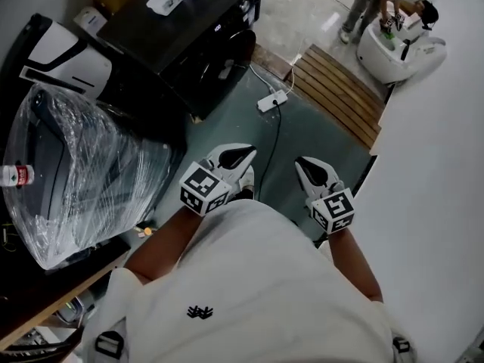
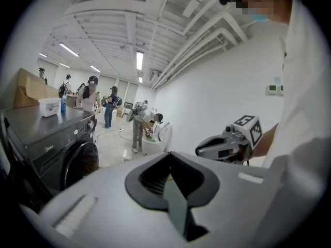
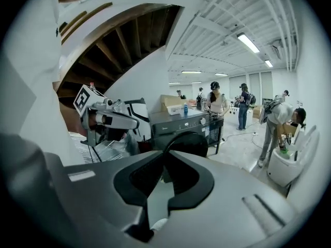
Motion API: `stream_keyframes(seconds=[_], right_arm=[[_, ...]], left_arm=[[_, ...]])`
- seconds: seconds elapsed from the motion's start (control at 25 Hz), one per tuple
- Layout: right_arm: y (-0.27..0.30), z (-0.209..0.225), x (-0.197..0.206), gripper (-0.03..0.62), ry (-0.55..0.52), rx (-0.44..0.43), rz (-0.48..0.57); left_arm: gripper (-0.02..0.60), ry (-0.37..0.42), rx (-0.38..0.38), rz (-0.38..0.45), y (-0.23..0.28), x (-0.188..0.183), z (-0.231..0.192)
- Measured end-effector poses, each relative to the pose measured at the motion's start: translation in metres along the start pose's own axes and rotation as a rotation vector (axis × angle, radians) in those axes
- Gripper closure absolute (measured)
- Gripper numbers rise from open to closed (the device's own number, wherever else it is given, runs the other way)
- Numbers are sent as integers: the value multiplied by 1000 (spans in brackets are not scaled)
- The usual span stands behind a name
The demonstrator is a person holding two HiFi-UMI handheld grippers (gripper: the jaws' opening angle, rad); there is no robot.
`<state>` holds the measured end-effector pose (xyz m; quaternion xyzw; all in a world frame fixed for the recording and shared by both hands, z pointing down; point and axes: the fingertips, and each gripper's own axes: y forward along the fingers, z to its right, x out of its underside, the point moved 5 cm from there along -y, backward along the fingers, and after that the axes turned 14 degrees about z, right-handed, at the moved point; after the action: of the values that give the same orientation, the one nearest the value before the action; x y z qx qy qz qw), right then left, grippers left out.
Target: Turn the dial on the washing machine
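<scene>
1. Holding the left gripper (image 1: 240,157) and right gripper (image 1: 311,171) side by side before you, you are pinching both claws shut on nothing.
2. The washing machine (image 1: 181,36) is standing well ahead of them, its dial (image 3: 203,121) sitting at the front's upper corner.

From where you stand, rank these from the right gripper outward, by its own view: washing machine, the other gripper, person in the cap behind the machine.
1. Left gripper, close by on the left.
2. Washing machine, ahead across the floor.
3. Person in the cap, standing beyond the machine, farthest back.
</scene>
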<state>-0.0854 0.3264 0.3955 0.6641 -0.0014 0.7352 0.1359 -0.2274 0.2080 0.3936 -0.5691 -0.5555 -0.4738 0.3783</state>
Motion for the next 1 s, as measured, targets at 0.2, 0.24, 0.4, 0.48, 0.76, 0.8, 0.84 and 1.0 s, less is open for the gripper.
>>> stream_keyframes(seconds=[0.2, 0.24, 0.4, 0.48, 0.76, 0.8, 0.84, 1.0], right_arm=[[55, 59, -21, 577, -24, 8, 21], [64, 66, -24, 573, -33, -1, 19], [104, 106, -34, 557, -60, -55, 10], [127, 129, -38, 557, -69, -91, 3], [230, 229, -42, 533, -120, -266, -35], [246, 244, -44, 533, -135, -305, -45], [261, 258, -46, 531, -152, -344, -54], [318, 313, -47, 523, -234, -456, -83]], left_arm=[[523, 6, -18, 2, 49, -21, -50], [523, 9, -27, 10, 55, -26, -56], [522, 12, -81, 31, 78, -39, -88], [523, 7, -121, 33, 91, -41, -106], [522, -16, -322, 63, 153, -54, -168], [522, -28, -363, 74, 163, -57, -175], [522, -37, -399, 83, 174, -61, -180], [522, -58, -510, 103, 214, -73, -195]])
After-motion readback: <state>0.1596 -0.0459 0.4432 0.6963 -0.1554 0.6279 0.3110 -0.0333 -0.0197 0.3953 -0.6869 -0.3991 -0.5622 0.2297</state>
